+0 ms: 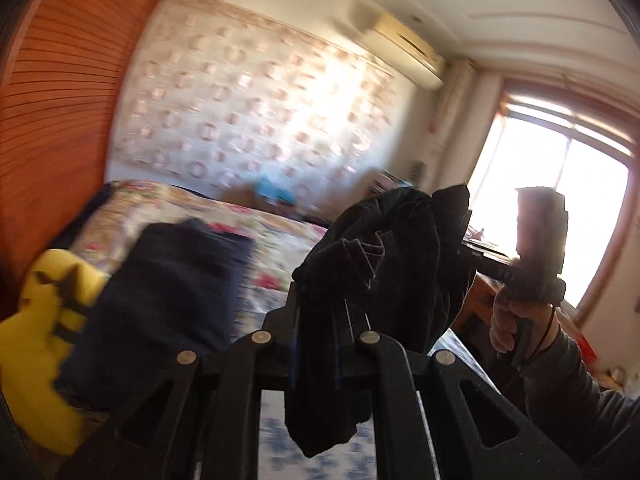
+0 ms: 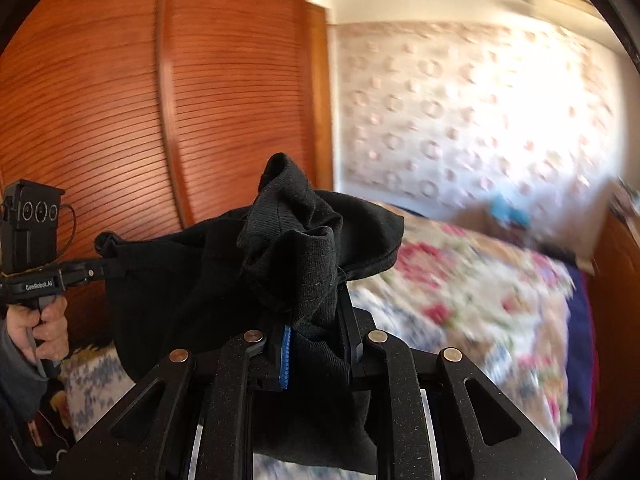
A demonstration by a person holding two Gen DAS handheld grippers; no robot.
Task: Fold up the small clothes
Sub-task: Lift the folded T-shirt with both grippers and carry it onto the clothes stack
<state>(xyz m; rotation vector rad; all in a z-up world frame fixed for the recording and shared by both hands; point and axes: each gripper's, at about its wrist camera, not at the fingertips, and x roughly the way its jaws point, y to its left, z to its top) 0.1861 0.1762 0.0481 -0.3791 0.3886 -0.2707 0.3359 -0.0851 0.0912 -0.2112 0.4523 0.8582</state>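
Observation:
A small black garment [image 1: 384,256] hangs in the air between my two grippers, above the bed. My left gripper [image 1: 320,300] is shut on one bunched edge of it; cloth drapes down over the fingers. My right gripper [image 2: 316,312] is shut on the other edge of the black garment [image 2: 240,272]. In the left wrist view the right gripper [image 1: 470,240] shows at the right, held in a hand. In the right wrist view the left gripper [image 2: 102,268] shows at the far left, pinching the cloth's corner.
A bed with a floral cover [image 2: 460,288] lies below. A folded dark navy garment [image 1: 160,296] and a yellow item [image 1: 40,352] lie on it at the left. A slatted wooden wardrobe [image 2: 120,112] stands behind; a window [image 1: 560,208] is at the right.

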